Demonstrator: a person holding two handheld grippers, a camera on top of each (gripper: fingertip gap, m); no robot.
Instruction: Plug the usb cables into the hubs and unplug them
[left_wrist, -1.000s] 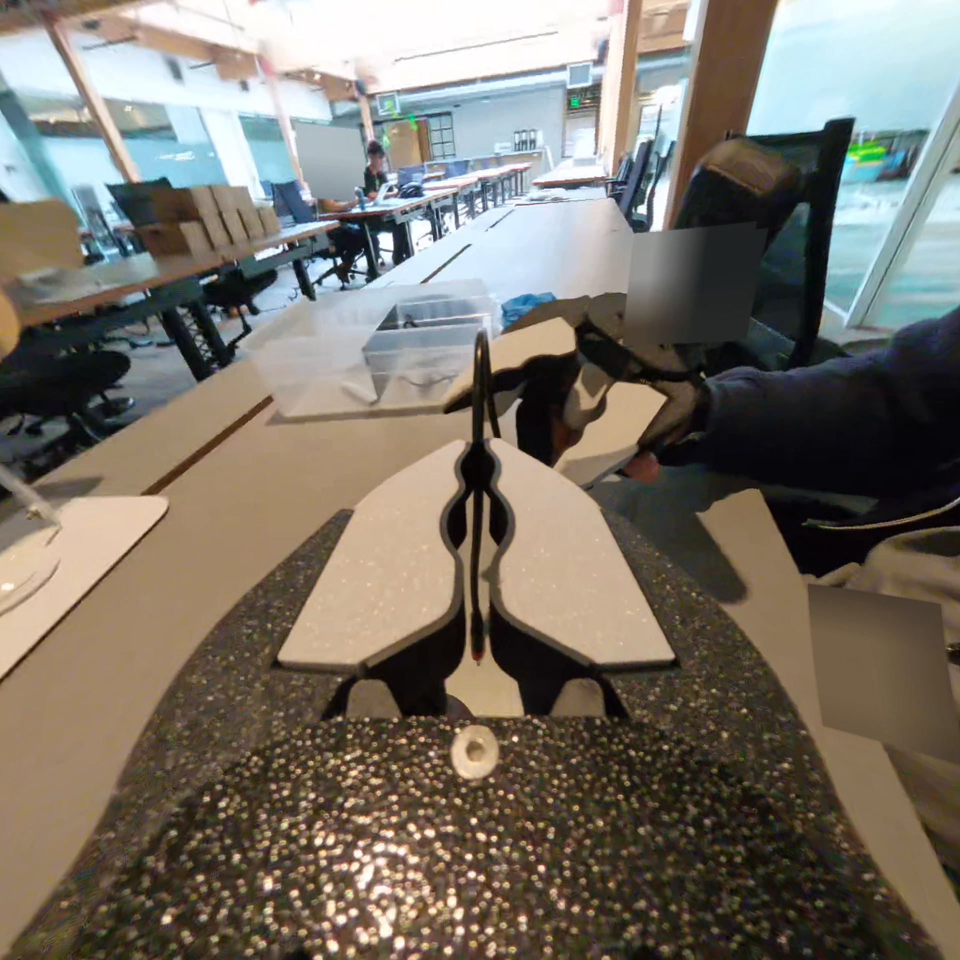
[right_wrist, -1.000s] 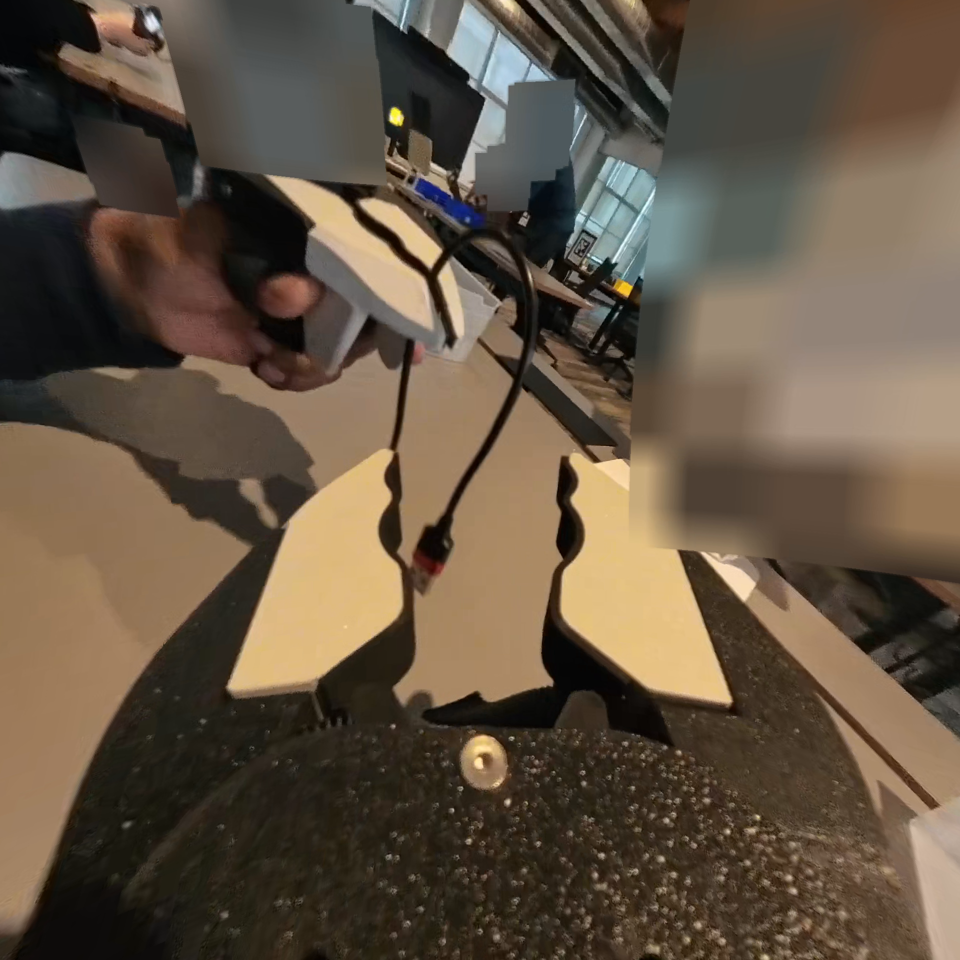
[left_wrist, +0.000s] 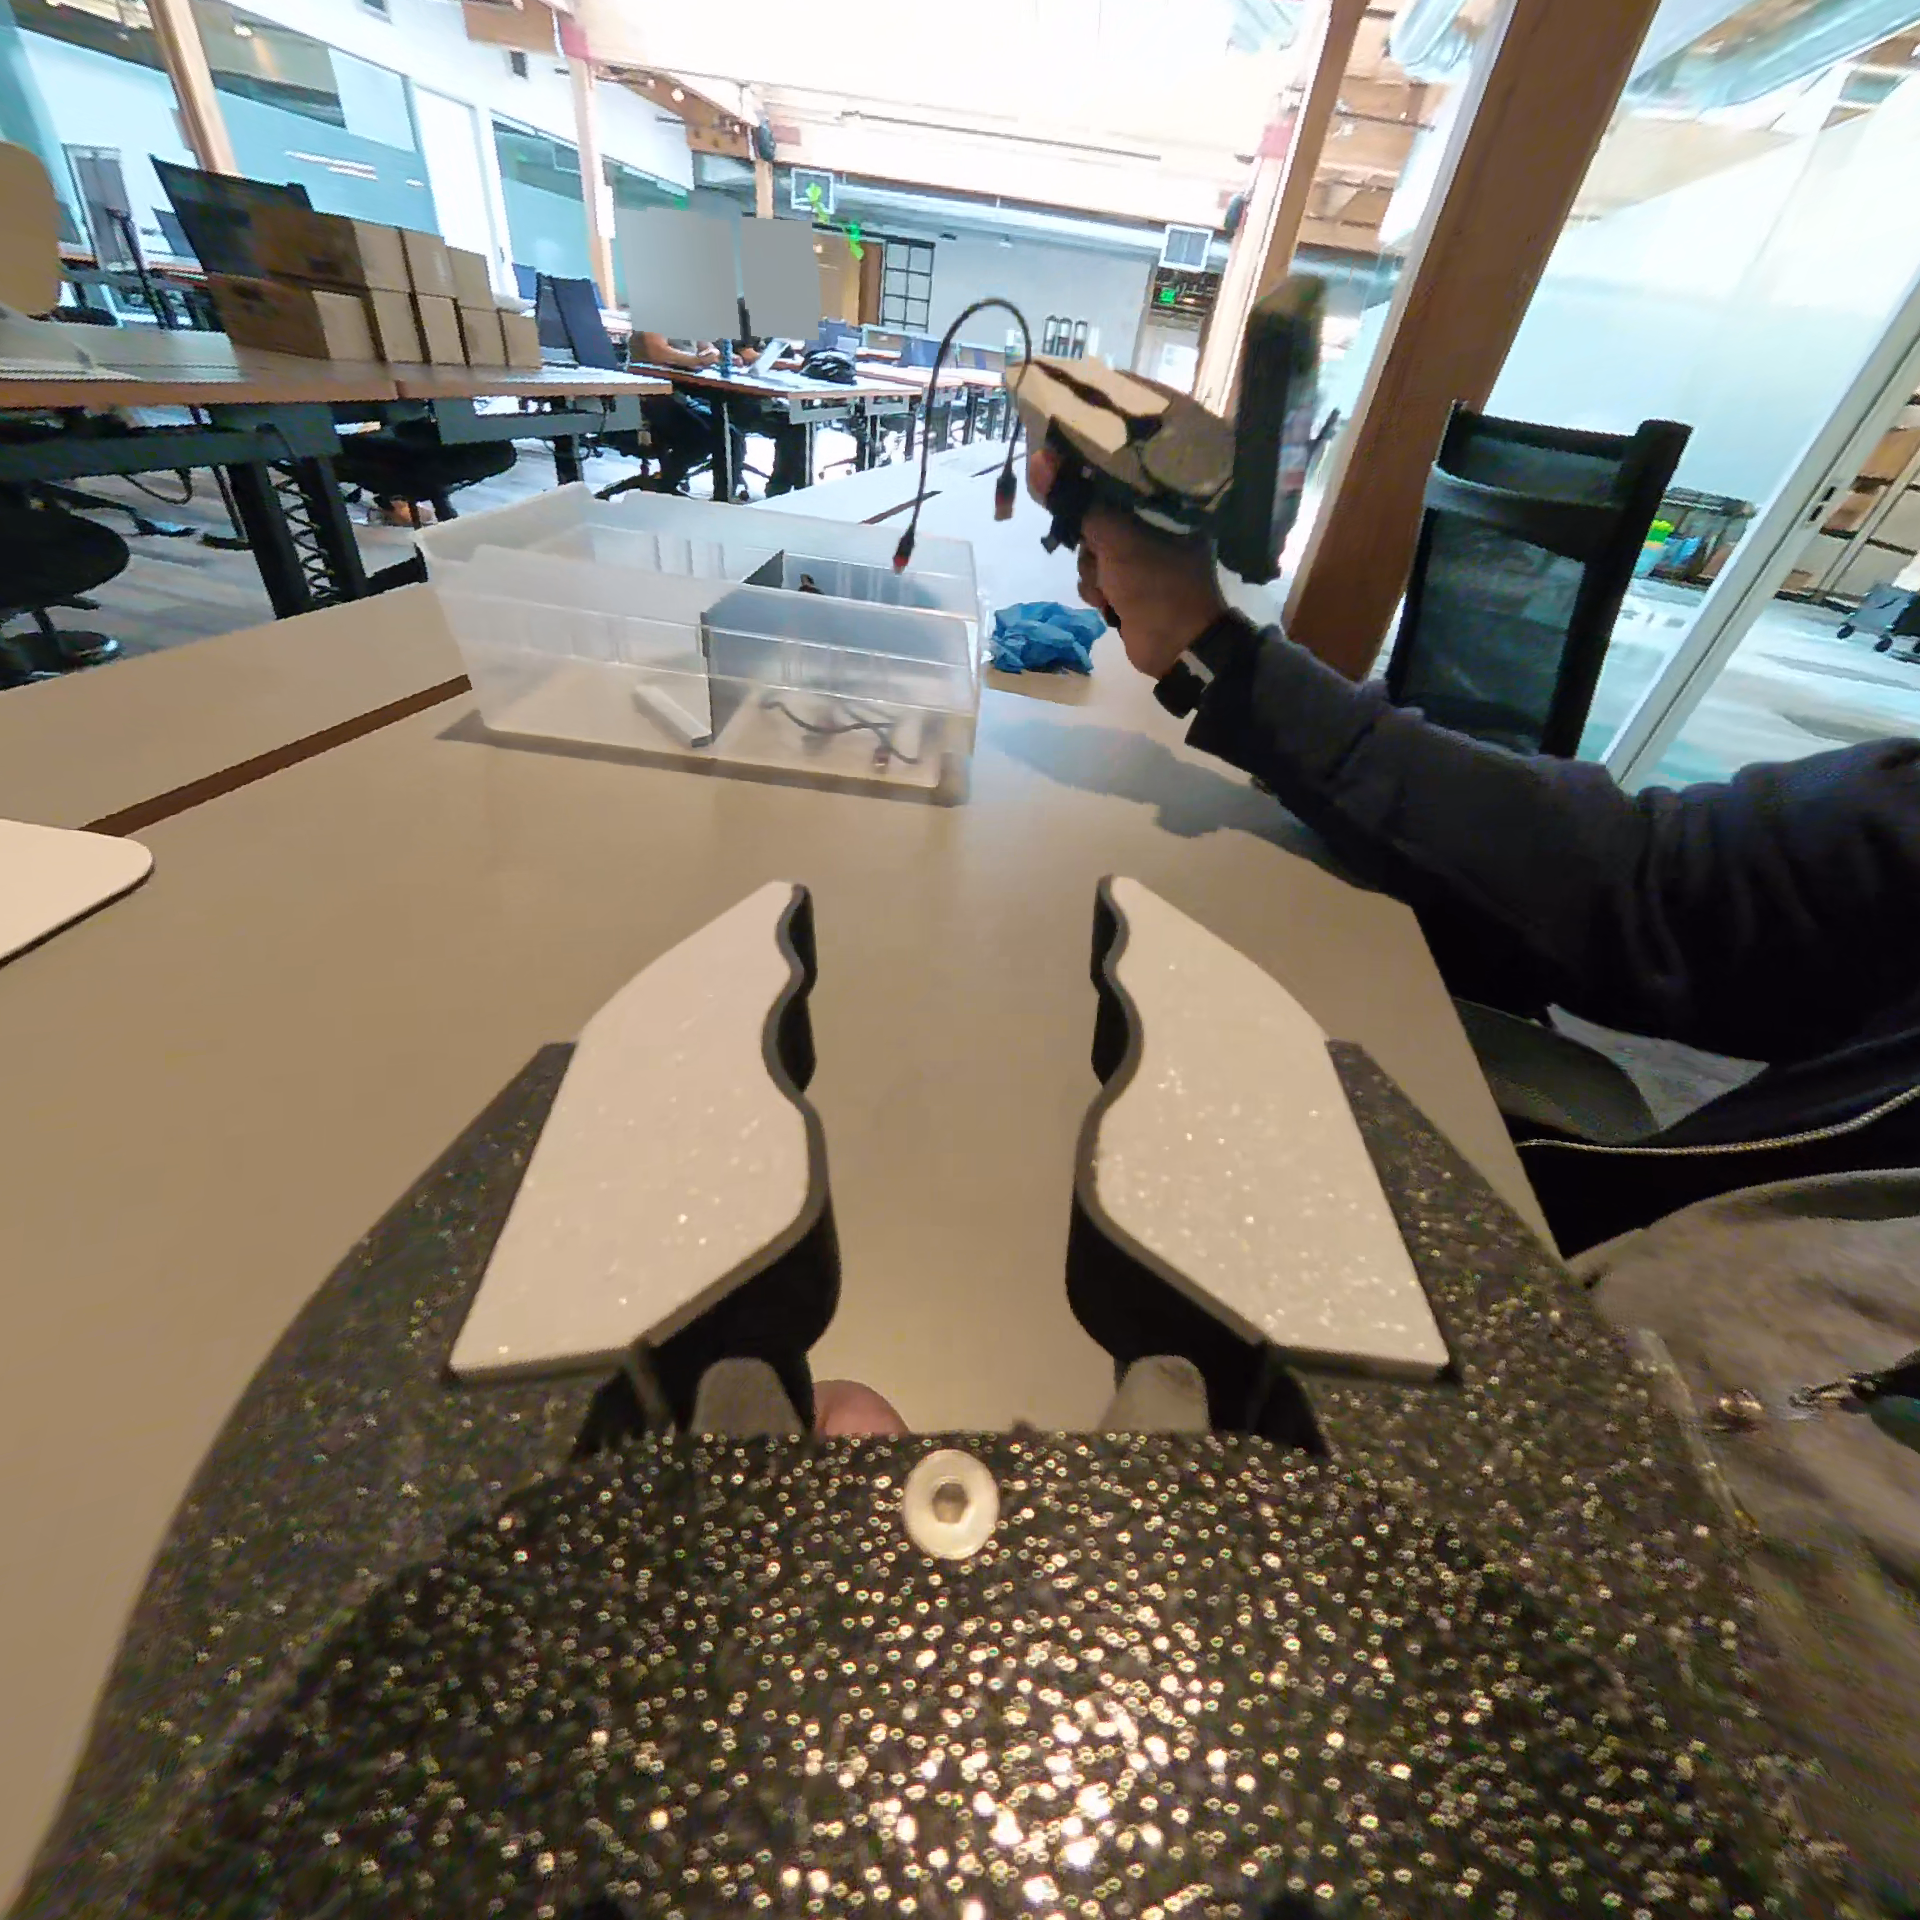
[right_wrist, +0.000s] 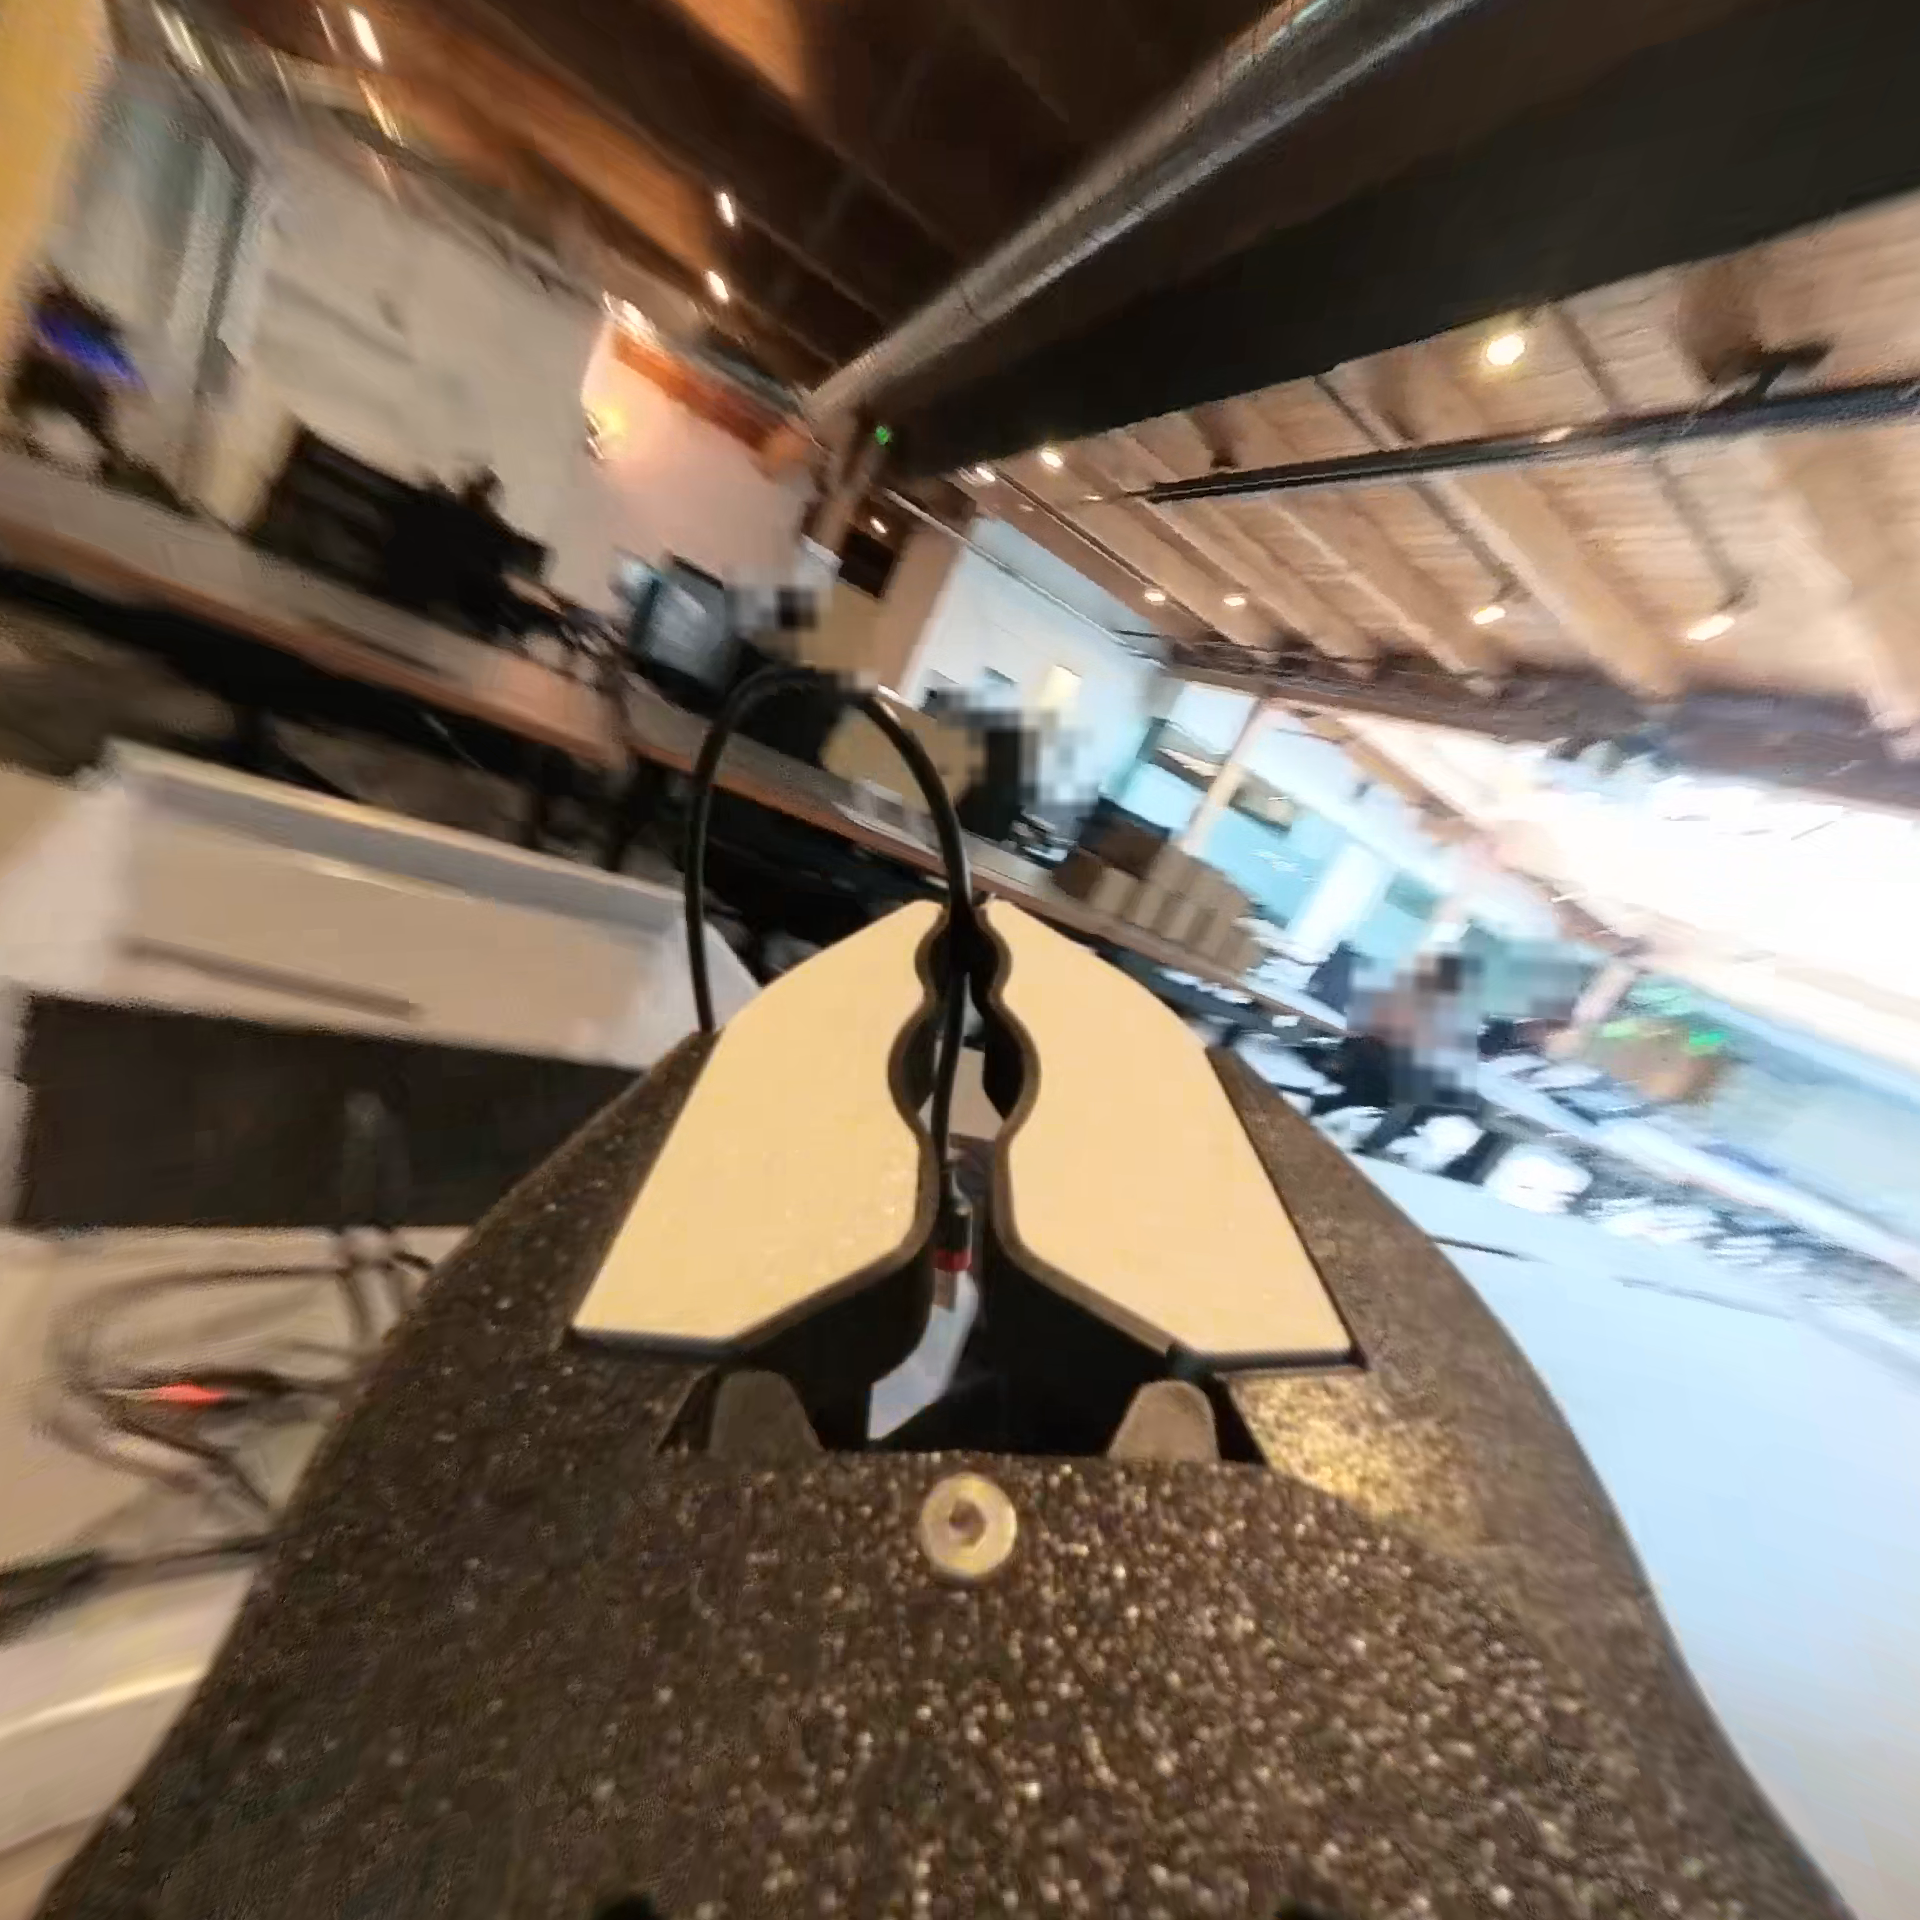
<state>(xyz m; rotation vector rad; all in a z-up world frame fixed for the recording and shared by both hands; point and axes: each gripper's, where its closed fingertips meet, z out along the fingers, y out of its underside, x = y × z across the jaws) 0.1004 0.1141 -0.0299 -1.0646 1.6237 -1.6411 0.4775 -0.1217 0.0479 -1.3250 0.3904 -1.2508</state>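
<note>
My left gripper (left_wrist: 951, 894) is open and empty, low over the grey table (left_wrist: 416, 935). My right gripper (right_wrist: 961, 920) is shut on a black USB cable (right_wrist: 717, 831). The cable arches up from the fingertips, and one red-banded plug (right_wrist: 951, 1262) hangs back between the fingers. In the left wrist view the right gripper (left_wrist: 1029, 384) is held high at the far right, above a clear plastic bin (left_wrist: 540, 613). The cable (left_wrist: 961, 317) loops out of it, and its two plugs (left_wrist: 906, 553) dangle over the bin. The right wrist view is motion-blurred.
The bin holds a grey divider, a grey bar (left_wrist: 673, 715) and more black cables (left_wrist: 842, 727). A blue glove (left_wrist: 1044, 636) lies behind the bin. A white pad (left_wrist: 62, 883) is at the left edge. A black chair (left_wrist: 1527, 582) and a person's sleeve (left_wrist: 1558, 831) are on the right. The left gripper's tips are roughly 45 cm from the right gripper's.
My left gripper has let go of the cable and opened. My right gripper has shut on the cable and carried it up and away, over the bin.
</note>
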